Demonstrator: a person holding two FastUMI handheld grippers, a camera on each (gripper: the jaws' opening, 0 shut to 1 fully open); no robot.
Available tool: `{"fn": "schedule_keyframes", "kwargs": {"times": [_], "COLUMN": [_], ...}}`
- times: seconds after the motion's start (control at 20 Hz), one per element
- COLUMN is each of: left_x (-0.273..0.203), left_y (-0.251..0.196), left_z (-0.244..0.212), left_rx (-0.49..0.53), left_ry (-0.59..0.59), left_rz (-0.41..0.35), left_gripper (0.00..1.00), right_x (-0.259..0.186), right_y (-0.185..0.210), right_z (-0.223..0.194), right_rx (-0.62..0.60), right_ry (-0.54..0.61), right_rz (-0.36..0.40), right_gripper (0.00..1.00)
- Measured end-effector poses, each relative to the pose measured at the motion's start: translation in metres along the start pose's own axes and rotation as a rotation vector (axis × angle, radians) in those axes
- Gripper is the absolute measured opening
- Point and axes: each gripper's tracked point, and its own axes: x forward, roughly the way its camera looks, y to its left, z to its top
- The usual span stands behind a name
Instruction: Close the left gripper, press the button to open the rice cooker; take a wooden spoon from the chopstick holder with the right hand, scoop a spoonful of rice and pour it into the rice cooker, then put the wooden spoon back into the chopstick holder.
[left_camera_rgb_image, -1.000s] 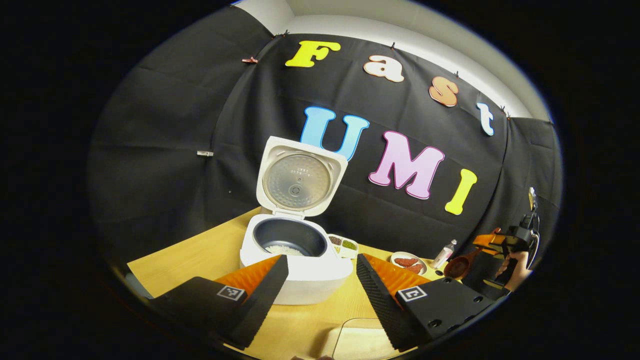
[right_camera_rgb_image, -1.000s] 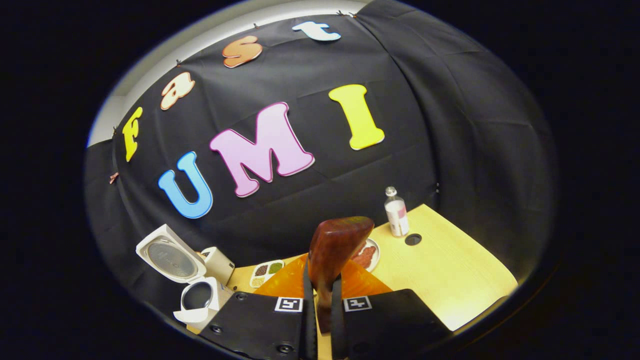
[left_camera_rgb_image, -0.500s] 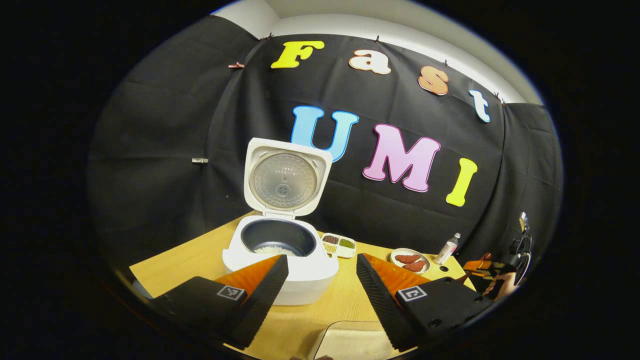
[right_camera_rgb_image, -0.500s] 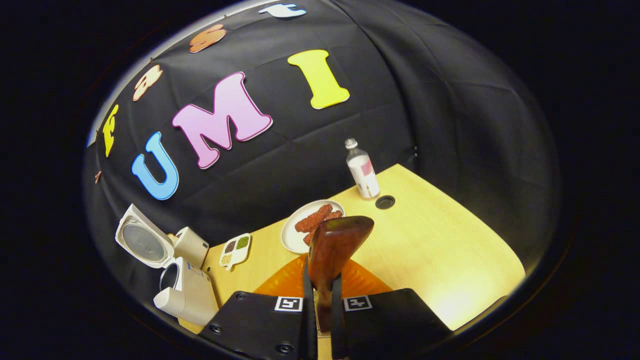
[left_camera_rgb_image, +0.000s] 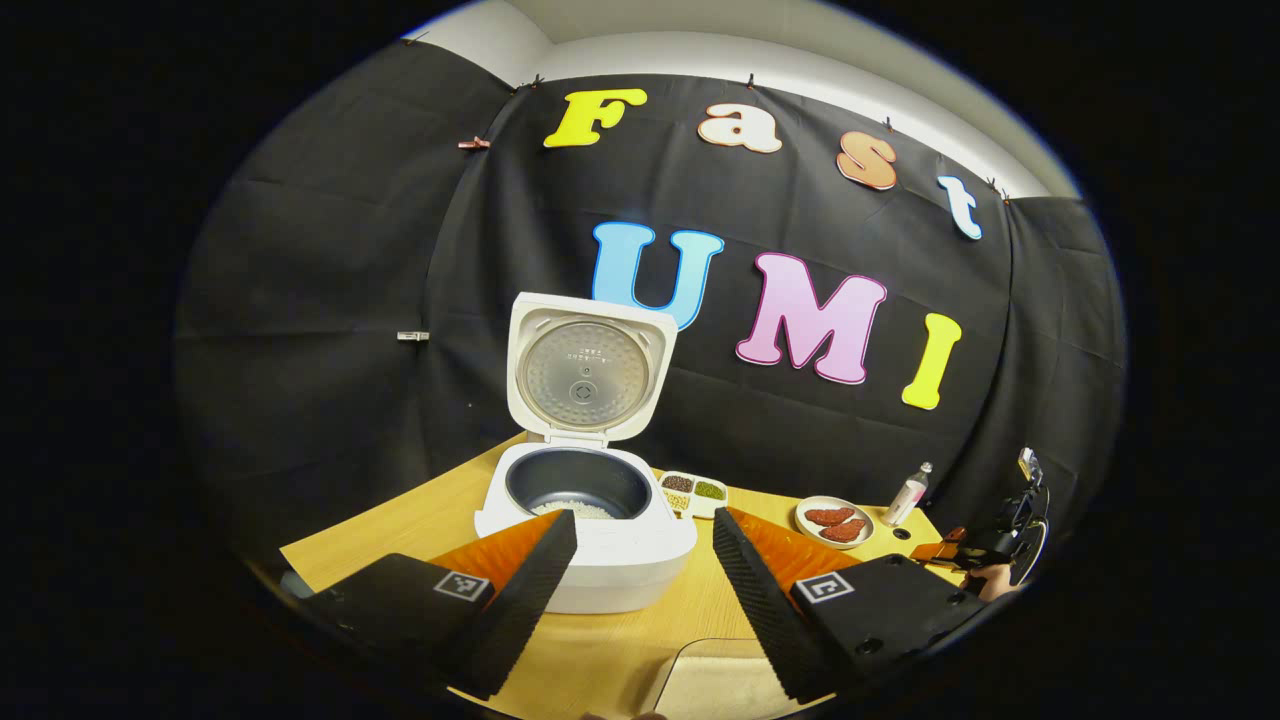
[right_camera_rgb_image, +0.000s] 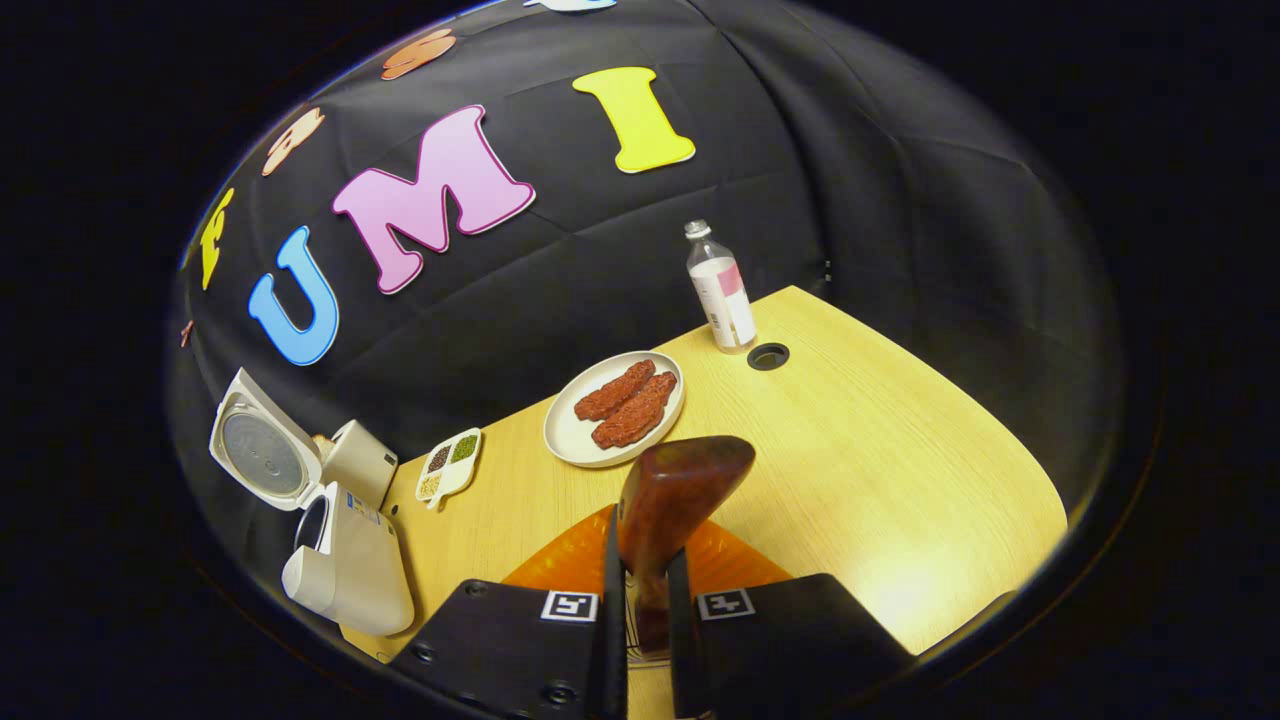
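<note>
The white rice cooker (left_camera_rgb_image: 590, 545) stands open on the wooden table, its lid (left_camera_rgb_image: 588, 368) upright and a little white rice in the dark pot (left_camera_rgb_image: 578, 487). My left gripper (left_camera_rgb_image: 640, 585) hovers in front of it, open, with nothing between its fingers. In the right gripper view, my right gripper (right_camera_rgb_image: 640, 610) is shut on the handle of a dark wooden spoon (right_camera_rgb_image: 672, 497), whose bowl stands up above the fingertips over the table. The cooker (right_camera_rgb_image: 345, 560) lies far to its left. In the left gripper view the right gripper (left_camera_rgb_image: 985, 555) sits low at the far right, held by a hand.
A plate of reddish meat strips (right_camera_rgb_image: 575, 440), a divided dish of grains (right_camera_rgb_image: 448, 465), a plastic bottle (right_camera_rgb_image: 720, 290) and a cable hole (right_camera_rgb_image: 768, 356) are on the table (right_camera_rgb_image: 900, 480). A beige box (right_camera_rgb_image: 360, 460) stands behind the cooker. A pale translucent container (left_camera_rgb_image: 715, 685) lies under my left gripper.
My right gripper has tilted down and sunk toward the table with the spoon still in it. The left gripper has shifted only slightly and stays open.
</note>
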Motion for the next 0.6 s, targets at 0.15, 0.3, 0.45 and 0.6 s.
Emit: {"fn": "schedule_keyframes", "kwargs": {"times": [0.15, 0.3, 0.45, 0.6], "left_x": [-0.001, 0.001, 0.011, 0.026], "left_y": [0.001, 0.002, 0.009, 0.02], "left_z": [0.005, 0.017, 0.03, 0.051], "left_rx": [-0.027, -0.041, 0.016, 0.056], "left_ry": [0.005, -0.012, -0.022, -0.018], "left_rz": [-0.013, -0.016, 0.017, 0.069], "left_gripper": [0.95, 0.95, 0.95, 0.95], "right_x": [-0.01, -0.023, -0.043, -0.066], "right_y": [-0.005, -0.01, -0.012, -0.015], "right_z": [0.004, 0.002, 0.005, 0.004], "right_rx": [0.001, -0.033, -0.059, -0.076], "right_ry": [-0.012, -0.015, -0.039, -0.054], "right_rz": [-0.009, -0.017, -0.031, -0.031], "right_gripper": [0.36, 1.0, 0.99, 0.99]}}
